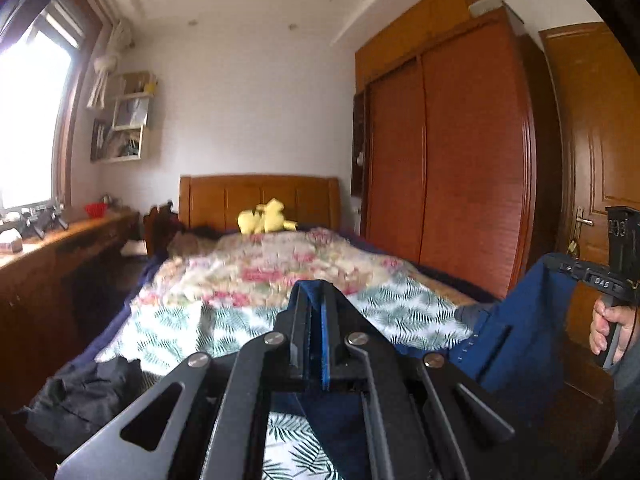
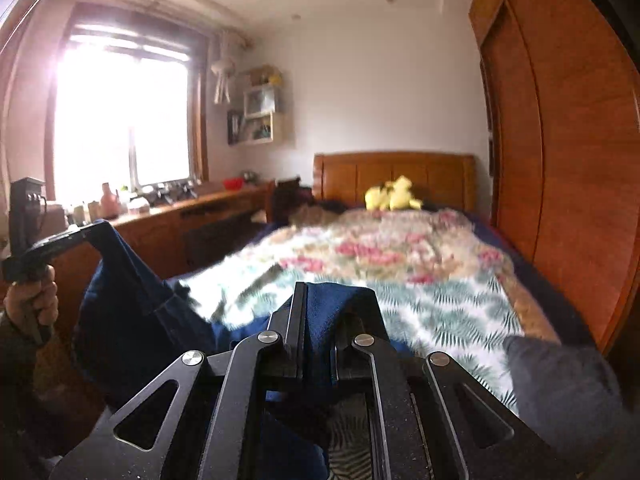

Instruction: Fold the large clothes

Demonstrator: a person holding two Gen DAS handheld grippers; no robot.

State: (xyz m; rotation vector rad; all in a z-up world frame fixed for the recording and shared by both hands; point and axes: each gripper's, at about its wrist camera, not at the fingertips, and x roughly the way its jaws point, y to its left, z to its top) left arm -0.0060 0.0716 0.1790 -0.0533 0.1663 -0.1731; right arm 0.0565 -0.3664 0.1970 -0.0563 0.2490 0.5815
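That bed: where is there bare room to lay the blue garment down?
The fern-print stretch of the bed cover is free, between the floral quilt and both grippers. Crowded: black clothing at its left corner, a grey garment at the right, a yellow plush toy by the headboard.

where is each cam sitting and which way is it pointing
Left wrist: sits on the left gripper, shut on the blue garment, looking up the bed toward the headboard; the right gripper and right hand show at right.
Right wrist: sits on the right gripper, shut on the same garment, facing the headboard and window; the left gripper and left hand show at left.
Shared: garment, bed, headboard, yellow plush toy, wardrobe.
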